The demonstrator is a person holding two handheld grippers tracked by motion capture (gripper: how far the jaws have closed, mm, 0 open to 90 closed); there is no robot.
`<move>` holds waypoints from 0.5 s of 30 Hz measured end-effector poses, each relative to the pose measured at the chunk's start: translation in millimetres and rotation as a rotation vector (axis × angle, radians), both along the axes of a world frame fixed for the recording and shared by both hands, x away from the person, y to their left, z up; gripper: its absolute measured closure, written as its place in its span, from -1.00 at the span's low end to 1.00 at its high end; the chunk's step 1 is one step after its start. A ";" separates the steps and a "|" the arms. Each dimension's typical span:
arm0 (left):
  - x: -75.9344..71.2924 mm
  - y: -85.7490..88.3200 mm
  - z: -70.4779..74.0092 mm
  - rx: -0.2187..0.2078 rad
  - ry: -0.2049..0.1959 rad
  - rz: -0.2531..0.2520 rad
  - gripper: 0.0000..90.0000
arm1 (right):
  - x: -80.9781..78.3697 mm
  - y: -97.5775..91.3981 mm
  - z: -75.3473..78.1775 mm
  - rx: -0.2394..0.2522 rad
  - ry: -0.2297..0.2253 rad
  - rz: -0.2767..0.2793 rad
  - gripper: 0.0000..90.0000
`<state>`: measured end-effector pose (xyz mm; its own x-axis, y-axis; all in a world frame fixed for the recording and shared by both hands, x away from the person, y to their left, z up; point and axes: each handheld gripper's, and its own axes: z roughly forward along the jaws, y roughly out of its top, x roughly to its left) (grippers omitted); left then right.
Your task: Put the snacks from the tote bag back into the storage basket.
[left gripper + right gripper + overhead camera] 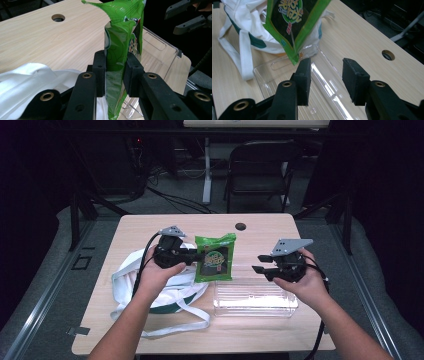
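L gripper [115, 75] first: my jaws are clamped on the side edge of the green snack packet [122, 37], pads pinching the film flat, so it hangs upright off the table. From the high view the packet [215, 257] sits mid-table, held between the white tote bag [150, 285] on its left and the clear plastic tray [255, 297] just in front and to the right. R gripper [325, 80] is unclenched w/ nothing between the pads, hovering over the tray; the packet's lower corner dangles just ahead of its left jaw, not touching as far as I can tell.

Handling, my read: the packet is light, puffy, crinkly foil, slippery on the printed faces, contents prob. brittle sheets, so no squeezing the belly. Best hold is the flat sealed seam or side edge, like my L grip now. A one-edge pinch lets it swing and twist; I'd go slow or steady the bottom seam w/ R before lowering it flat.
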<state>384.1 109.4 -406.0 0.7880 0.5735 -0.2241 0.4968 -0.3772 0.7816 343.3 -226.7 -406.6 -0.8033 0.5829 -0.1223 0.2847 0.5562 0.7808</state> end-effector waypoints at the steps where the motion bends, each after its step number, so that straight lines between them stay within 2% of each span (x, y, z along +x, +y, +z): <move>1: -0.2 -1.5 -0.5 -0.001 -0.001 0.001 0.65 | 1.2 0.9 2.1 0.003 0.004 0.006 0.30; 6: -0.2 -6.0 -1.9 0.004 -0.003 -0.016 0.65 | 7.6 5.0 13.4 0.024 0.031 0.037 0.29; 10: 0.2 -8.7 -2.5 0.007 -0.008 -0.022 0.65 | 12.4 7.5 20.2 0.026 0.033 0.050 0.27; 15: -0.1 -12.9 -4.0 0.008 -0.009 -0.033 0.65 | 19.2 10.0 27.9 -0.010 0.026 0.076 0.23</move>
<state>384.1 96.5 -410.1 0.8085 0.5489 -0.2121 0.4768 -0.3999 0.7828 362.6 -216.7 -378.7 -0.8480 0.5192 -0.1067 0.2613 0.5846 0.7681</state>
